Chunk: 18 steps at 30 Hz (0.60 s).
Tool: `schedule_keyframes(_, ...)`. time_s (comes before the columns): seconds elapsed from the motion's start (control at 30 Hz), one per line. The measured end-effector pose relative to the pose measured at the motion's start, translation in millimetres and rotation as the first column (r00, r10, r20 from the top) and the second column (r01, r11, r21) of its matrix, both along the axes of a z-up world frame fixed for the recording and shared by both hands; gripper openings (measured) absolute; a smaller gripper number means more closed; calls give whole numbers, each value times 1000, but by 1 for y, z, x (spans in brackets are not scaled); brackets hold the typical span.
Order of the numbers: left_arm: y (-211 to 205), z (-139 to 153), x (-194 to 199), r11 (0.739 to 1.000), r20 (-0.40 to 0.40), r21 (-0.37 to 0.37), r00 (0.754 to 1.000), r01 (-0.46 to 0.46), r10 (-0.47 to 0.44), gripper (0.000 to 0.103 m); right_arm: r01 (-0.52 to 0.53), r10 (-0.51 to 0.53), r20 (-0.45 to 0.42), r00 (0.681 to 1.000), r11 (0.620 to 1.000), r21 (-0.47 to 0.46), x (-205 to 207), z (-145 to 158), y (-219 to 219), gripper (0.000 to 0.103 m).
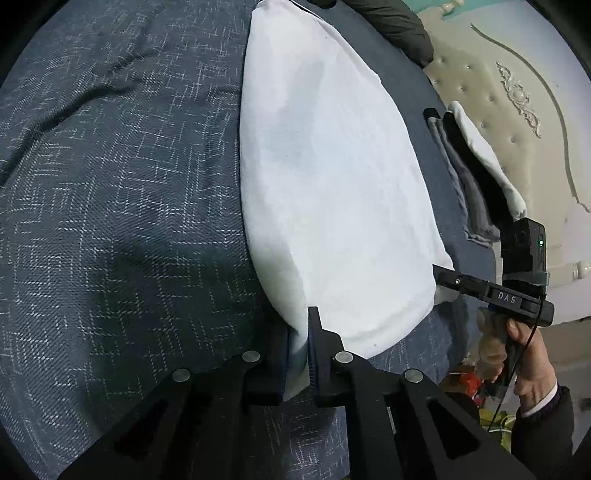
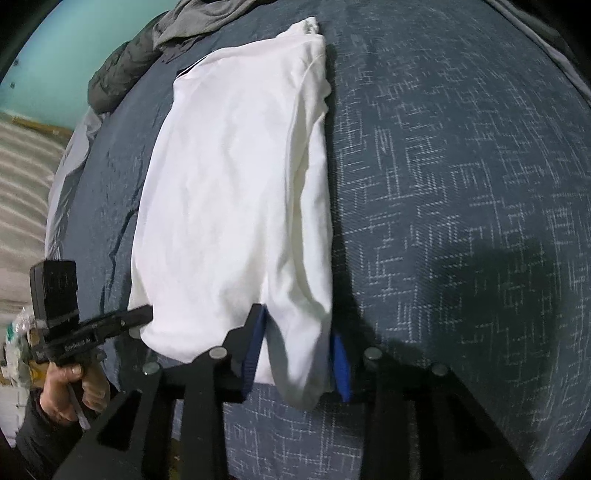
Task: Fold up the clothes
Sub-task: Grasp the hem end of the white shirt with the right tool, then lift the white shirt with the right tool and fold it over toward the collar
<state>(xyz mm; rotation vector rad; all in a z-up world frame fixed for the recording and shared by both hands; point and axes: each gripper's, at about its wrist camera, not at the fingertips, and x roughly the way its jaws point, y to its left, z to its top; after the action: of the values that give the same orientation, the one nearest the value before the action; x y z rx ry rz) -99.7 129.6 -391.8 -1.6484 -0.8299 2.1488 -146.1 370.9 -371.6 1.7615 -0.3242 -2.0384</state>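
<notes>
A: Where is the white shirt (image 2: 236,206)?

B: It lies folded lengthwise into a long panel on the dark blue patterned bedspread (image 2: 461,184), running away from both cameras. In the left wrist view the same shirt (image 1: 332,192) fills the middle, smooth on top.

A: And the left gripper (image 1: 297,354)?

B: Its 2 jaws sit close together, only a thin fold of the shirt's near corner between them, so it is pinching the cloth.

A: The right gripper (image 2: 295,362)?

B: Wider. Its blue-padded fingers (image 2: 341,363) stand on either side of the shirt's near corner, which hangs bunched between them. Both pads appear to touch the fabric, but I cannot tell how firmly they press.

A: What lies around it?

B: Beyond the shirt's far end, a grey garment (image 2: 195,22) and a dark padded jacket (image 2: 122,70) are heaped. In the left view, folded grey and pale clothes (image 1: 472,177) lie at the bed's edge, beside a cream tufted headboard (image 1: 517,122).
</notes>
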Motion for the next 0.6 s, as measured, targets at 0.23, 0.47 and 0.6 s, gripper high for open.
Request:
schedule_keyframes(0.23, 3, 11, -3, 999, -41, -27, 999, 34, -35, 5, -50, 50, -12, 999, 999, 1, 5, -9, -25, 14)
schedule_keyframes(0.47, -1, 36, -9, 998, -95, -32, 993, 60, -63, 5, -110, 110, -13, 994, 994, -2, 0, -1, -37, 11)
schedule_keyframes(0.6, -3, 53, -15, 998, -124, -11, 991, 58, -59, 5, -124, 123, -22, 992, 992, -35, 8, 19, -41, 11)
